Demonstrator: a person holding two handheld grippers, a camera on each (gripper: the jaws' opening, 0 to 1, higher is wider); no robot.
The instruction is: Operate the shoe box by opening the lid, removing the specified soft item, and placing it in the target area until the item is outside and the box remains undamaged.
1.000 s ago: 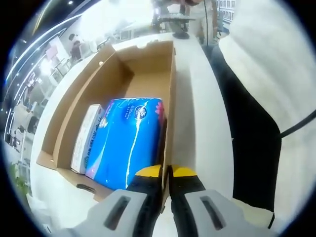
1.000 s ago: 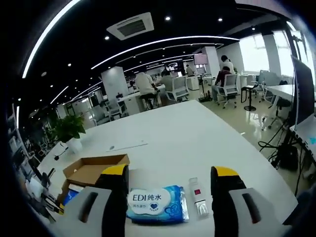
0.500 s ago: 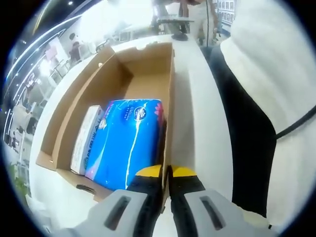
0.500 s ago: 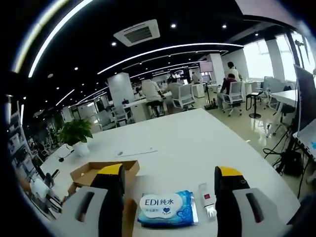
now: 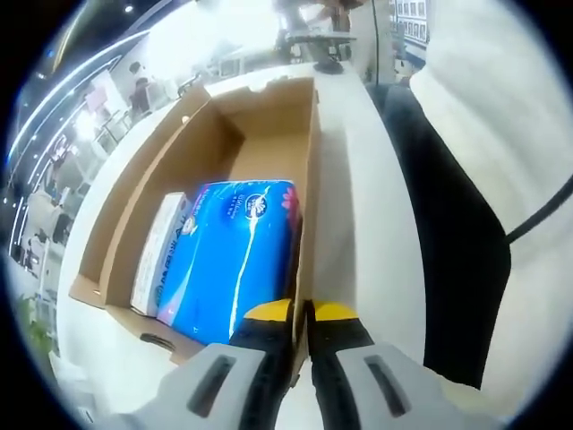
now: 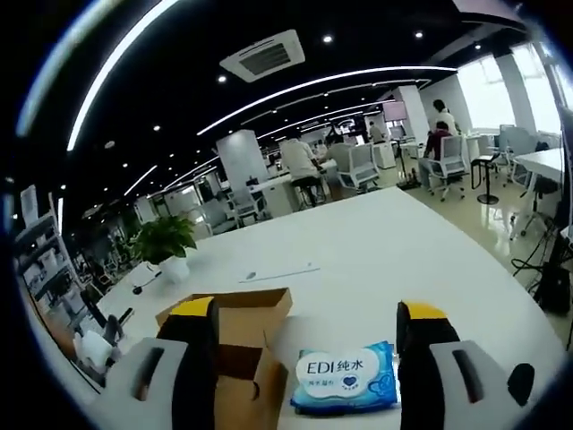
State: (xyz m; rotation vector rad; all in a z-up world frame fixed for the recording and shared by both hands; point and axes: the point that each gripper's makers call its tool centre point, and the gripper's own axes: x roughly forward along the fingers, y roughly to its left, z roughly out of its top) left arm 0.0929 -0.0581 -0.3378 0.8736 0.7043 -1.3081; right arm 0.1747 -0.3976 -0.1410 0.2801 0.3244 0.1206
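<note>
The open cardboard shoe box [image 5: 269, 125] lies on the white table. Inside it a blue soft pack [image 5: 235, 255] rests beside a narrow white carton [image 5: 159, 251]. My left gripper [image 5: 303, 312] is at the box's near right corner, its yellow-tipped jaws shut on the top edge of the right wall. My right gripper [image 6: 307, 309] hangs open above the table, with nothing between its jaws. A blue and white wet-wipes pack [image 6: 346, 376] lies flat on the table under it, just right of the shoe box [image 6: 235, 313].
A person in white and black clothes [image 5: 483, 179] stands close along the table's right edge. A potted plant [image 6: 166, 244] and a thin strip [image 6: 279, 271] lie further out on the table [image 6: 403, 251]. Desks with seated people are far behind.
The right gripper view has swung, so the wipes pack sits further right and the box looks nearer; the small bottle has left the picture. The left gripper holds still on the box wall.
</note>
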